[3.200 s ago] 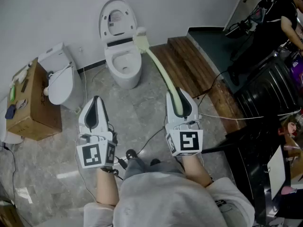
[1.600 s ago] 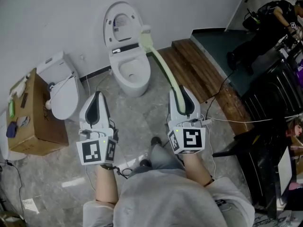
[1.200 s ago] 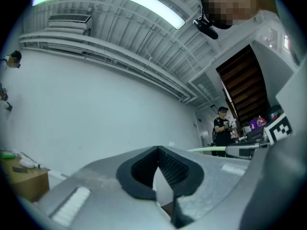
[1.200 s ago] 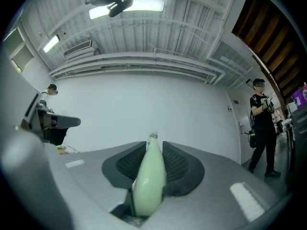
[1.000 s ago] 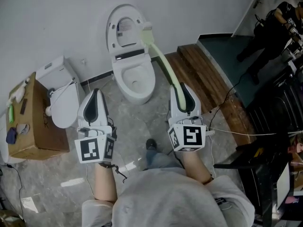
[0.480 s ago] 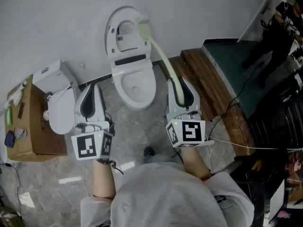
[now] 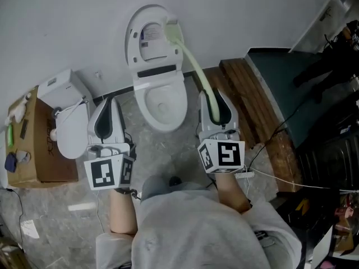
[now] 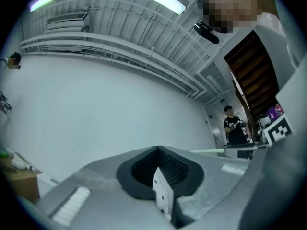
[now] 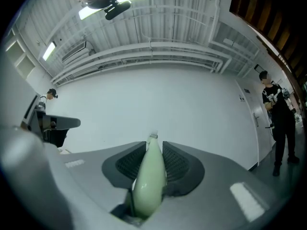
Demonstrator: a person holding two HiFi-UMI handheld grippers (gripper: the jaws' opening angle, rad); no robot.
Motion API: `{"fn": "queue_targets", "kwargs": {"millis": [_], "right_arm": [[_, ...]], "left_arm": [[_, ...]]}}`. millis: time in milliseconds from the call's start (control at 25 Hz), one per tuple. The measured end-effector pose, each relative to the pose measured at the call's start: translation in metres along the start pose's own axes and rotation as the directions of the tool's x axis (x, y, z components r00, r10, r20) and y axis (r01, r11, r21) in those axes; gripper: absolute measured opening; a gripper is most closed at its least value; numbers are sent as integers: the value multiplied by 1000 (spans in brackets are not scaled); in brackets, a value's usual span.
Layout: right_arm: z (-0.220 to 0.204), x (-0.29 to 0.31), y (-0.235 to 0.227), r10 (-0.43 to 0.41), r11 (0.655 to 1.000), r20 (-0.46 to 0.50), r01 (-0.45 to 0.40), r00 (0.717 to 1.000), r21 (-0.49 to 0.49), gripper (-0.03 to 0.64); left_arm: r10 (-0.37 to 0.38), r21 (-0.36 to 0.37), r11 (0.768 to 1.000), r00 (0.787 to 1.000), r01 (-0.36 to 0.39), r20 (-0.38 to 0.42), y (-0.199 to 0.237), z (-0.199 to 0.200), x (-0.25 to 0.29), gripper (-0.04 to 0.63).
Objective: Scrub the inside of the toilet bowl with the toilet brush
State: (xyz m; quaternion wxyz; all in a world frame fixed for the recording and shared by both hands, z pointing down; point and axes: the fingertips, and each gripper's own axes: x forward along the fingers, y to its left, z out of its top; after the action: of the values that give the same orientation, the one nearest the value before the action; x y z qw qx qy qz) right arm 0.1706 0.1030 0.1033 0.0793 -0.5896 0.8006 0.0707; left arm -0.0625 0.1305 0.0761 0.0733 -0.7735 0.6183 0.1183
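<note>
- While the person has stepped nearer than half a second ago, the head view shows the toilet bowl (image 7: 160,102) now lying between the two grippers rather than ahead of them. Its lid (image 7: 147,35) stands raised against the wall (image 7: 67,15).
- The left gripper (image 7: 110,101) hangs beside the bowl's left rim and the right gripper (image 7: 216,94) beside its right rim, both pointing at the wall.
- The toilet brush (image 7: 193,66) slants up and left from the right gripper. Its head (image 7: 173,33) shows against the lid's right edge, not in the bowl.
- A second toilet (image 7: 67,122) and a cardboard box (image 7: 33,150) crowd the left, and a wooden step (image 7: 252,105) borders the right.
- Left gripper view: the jaws are pressed together with nothing between them, and white wall lies ahead.
- Right gripper view: the jaws are clenched on the pale green brush handle (image 9: 149,181), which runs straight ahead. A person (image 9: 278,123) stands far right.
</note>
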Motion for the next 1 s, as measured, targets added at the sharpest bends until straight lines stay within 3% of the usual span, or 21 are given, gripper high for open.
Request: {"fn": "queue_targets", "kwargs": {"millis": [400,1000], "right_arm": [[-17,49,-1,-2,1000,-15,2,1000,1,106],[-37,167,20,-47,999,-19,47,999,-13,106]], "left_arm": [[2,0,1000,1000,-2,-22,27,-21,44,5],[-75,-35,997,997,75,11,103,-37,152,5]]}}
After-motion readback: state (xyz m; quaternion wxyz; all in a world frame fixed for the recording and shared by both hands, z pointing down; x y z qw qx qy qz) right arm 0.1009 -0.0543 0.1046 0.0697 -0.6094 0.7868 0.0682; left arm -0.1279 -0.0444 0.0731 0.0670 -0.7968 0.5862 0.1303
